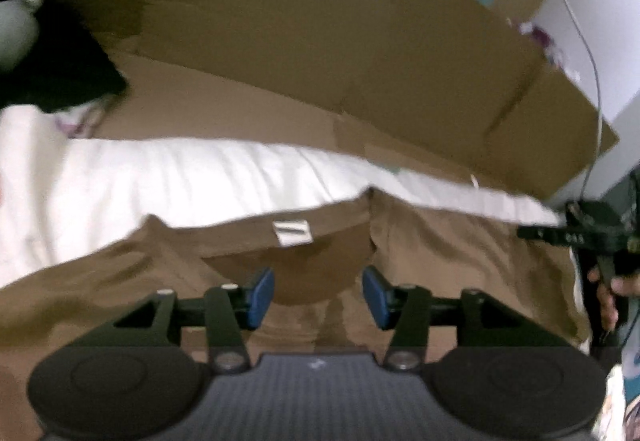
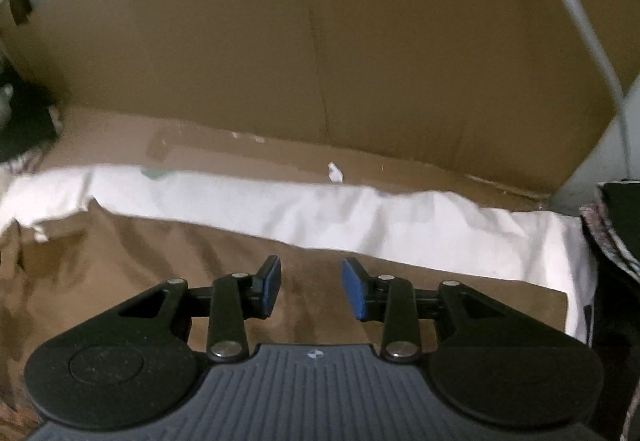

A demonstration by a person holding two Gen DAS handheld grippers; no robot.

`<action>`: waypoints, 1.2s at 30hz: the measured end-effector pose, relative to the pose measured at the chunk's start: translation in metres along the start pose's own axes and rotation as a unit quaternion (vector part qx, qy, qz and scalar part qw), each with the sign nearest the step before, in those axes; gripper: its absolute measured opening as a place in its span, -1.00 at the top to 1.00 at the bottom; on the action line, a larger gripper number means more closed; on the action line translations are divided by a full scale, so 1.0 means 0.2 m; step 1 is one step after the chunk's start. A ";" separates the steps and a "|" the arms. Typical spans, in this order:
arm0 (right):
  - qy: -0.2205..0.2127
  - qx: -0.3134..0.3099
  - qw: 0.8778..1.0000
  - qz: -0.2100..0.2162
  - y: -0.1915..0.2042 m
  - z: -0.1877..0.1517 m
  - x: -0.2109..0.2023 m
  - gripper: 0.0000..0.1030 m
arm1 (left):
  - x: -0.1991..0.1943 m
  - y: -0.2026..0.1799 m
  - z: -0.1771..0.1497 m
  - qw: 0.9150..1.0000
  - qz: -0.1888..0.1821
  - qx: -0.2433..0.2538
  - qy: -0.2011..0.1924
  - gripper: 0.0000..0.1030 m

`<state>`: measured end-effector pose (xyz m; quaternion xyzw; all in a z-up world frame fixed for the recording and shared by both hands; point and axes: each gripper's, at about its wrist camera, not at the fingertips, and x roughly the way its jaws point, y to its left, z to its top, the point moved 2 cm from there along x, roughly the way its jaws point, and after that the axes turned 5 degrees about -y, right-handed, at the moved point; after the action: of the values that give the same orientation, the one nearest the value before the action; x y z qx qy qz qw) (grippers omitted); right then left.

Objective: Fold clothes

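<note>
Cardboard (image 1: 280, 41) fills the upper frame, a white sheet (image 1: 160, 177) banding the middle. The brown shirt (image 1: 460, 253) lies spread across the lower half, collar label (image 1: 293, 232) showing, apparently not yet folded small. Left gripper (image 1: 318, 295) and right gripper (image 2: 311, 289) hover over it, jaws wide, holding nothing.

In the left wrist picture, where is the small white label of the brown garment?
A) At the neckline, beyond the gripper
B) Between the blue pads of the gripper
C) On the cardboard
A: the white label sits at the brown garment's neckline, beyond the open left gripper.
</note>
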<state>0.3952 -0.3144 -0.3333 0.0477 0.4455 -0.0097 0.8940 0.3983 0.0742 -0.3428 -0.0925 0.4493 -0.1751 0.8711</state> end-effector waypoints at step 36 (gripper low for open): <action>-0.037 0.083 0.995 0.033 -0.17 -0.15 -0.48 0.03 | -0.69 0.38 -0.16 0.991 0.105 -0.066 -0.051 0.01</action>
<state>0.3113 -0.3487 -0.2767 0.1357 0.4084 -0.0190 0.9025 0.3143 0.1979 -0.2818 -0.1111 0.4218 -0.0475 0.8986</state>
